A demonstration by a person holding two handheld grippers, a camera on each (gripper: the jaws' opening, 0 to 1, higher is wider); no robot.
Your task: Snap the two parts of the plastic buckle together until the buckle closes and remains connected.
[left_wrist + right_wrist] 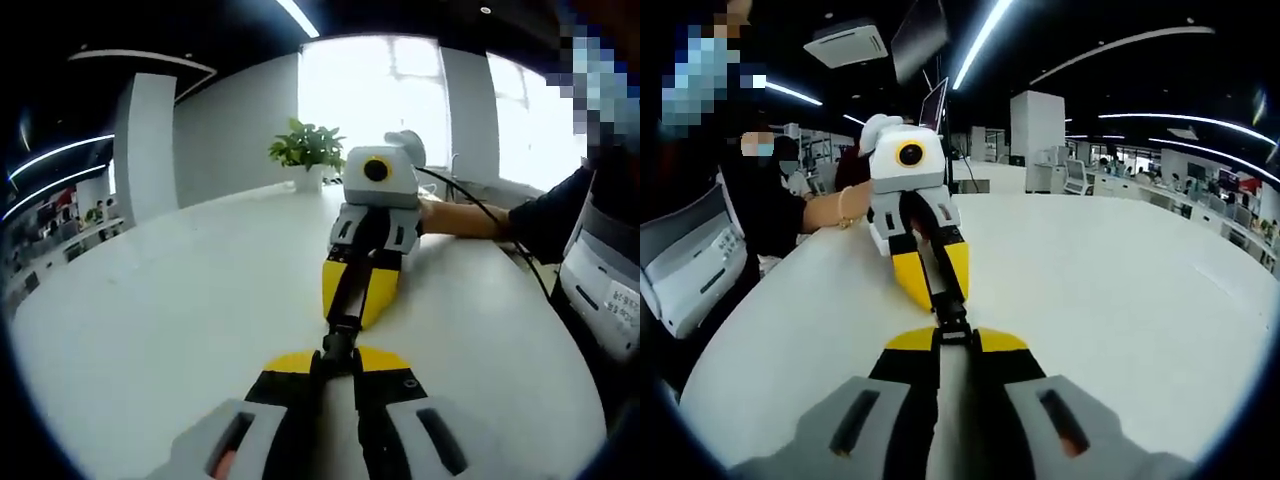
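Two grippers face each other tip to tip over a white table (150,330), a black strap w/ buckle strung between them.

Left gripper view: left gripper (338,365) rises from bottom, yellow-tipped jaws pressed tight on the near end of the black buckle (340,340). No gap between the jaws apart from the strap. Buckle sits just above the table, right at the jaw tips. The strap (352,285) runs straight up-frame into the right gripper (362,290), whose yellow jaws close around the far end. A person's forearm (460,218) reaches in from the right behind that gripper. Potted plant (308,150) near the far table edge, bright window behind.

Right gripper view: right gripper (956,340) from bottom, jaws pinched together on the buckle (952,325), which sits right at the tips. Strap goes on into the left gripper (932,275) opposite, yellow jaws clamped on it. Person's hand behind it, bracelet on the wrist (843,208).

Buckle state: too small and dark to tell whether the halves are latched; they look in line and touching, no visible gap in either view. Buckle mid-table, between both jaw sets, off the surface or barely on it; cannot tell which.
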